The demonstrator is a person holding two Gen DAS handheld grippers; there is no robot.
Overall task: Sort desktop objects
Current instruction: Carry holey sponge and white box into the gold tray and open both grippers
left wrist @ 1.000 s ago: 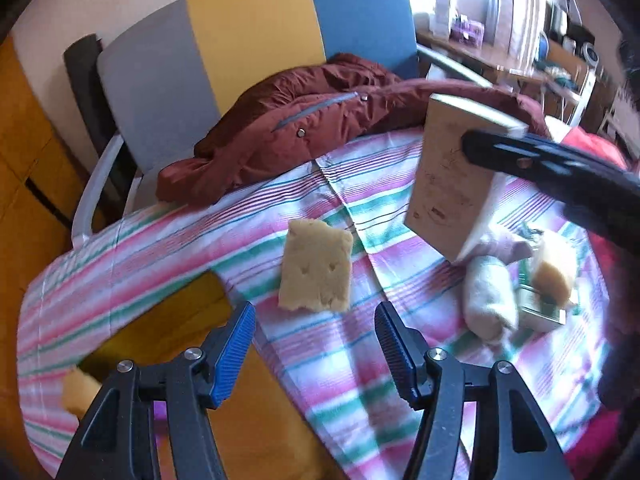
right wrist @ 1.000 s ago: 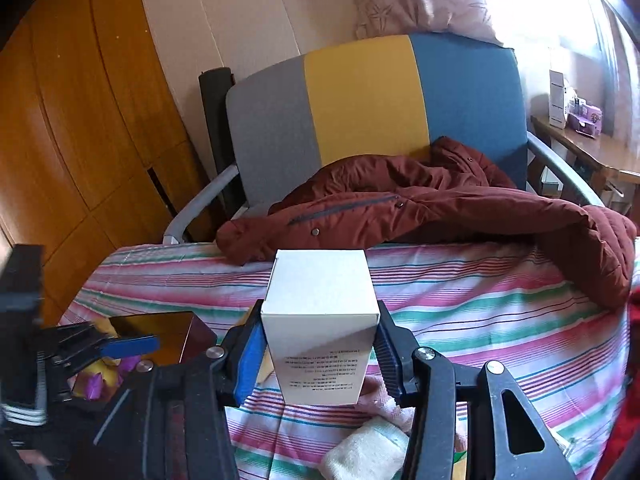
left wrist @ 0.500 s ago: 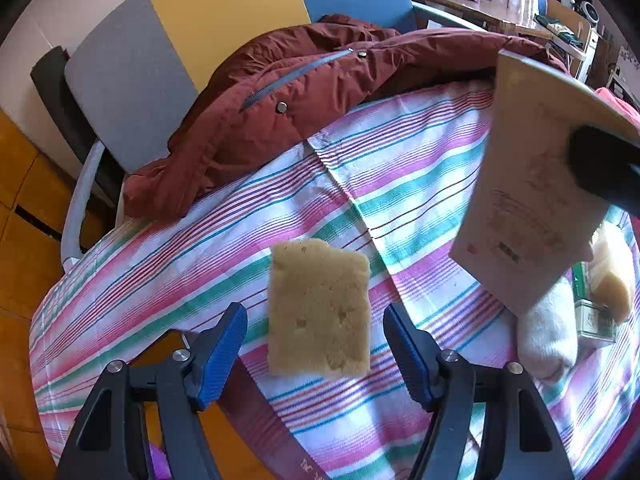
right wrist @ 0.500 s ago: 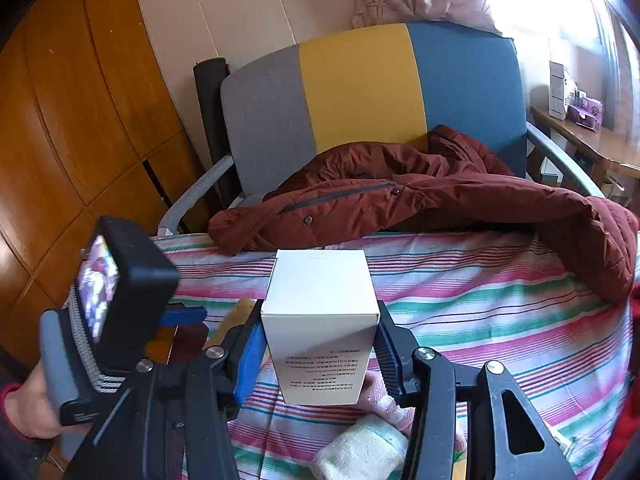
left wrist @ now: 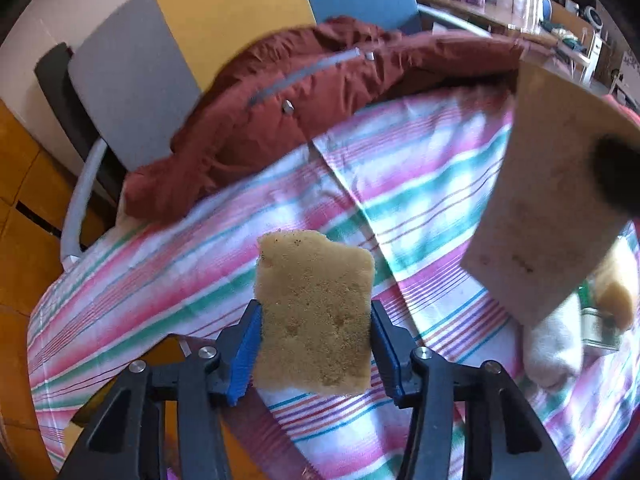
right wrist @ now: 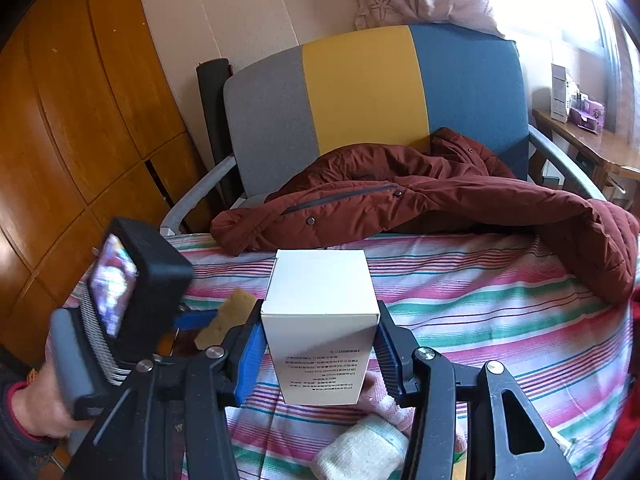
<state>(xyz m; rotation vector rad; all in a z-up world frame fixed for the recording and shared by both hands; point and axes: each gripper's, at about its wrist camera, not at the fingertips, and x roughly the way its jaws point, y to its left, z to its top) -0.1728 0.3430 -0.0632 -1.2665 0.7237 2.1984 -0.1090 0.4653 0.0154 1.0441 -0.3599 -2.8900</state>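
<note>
Left gripper point(left wrist: 314, 354) has just been closing, and its blue pads now press both sides of the sponge point(left wrist: 314, 312), which sits between them near the table's point(left wrist: 420, 184) left edge. Right gripper point(right wrist: 320, 354) is clamped on the white box point(right wrist: 320, 320), held upright above the striped cloth point(right wrist: 480, 300), right of the sponge. A rolled white sock point(right wrist: 360, 448) lies on the cloth under the box. At the table's far edge, a red jacket point(right wrist: 400, 200) spills over from the chair point(right wrist: 360, 92).
</note>
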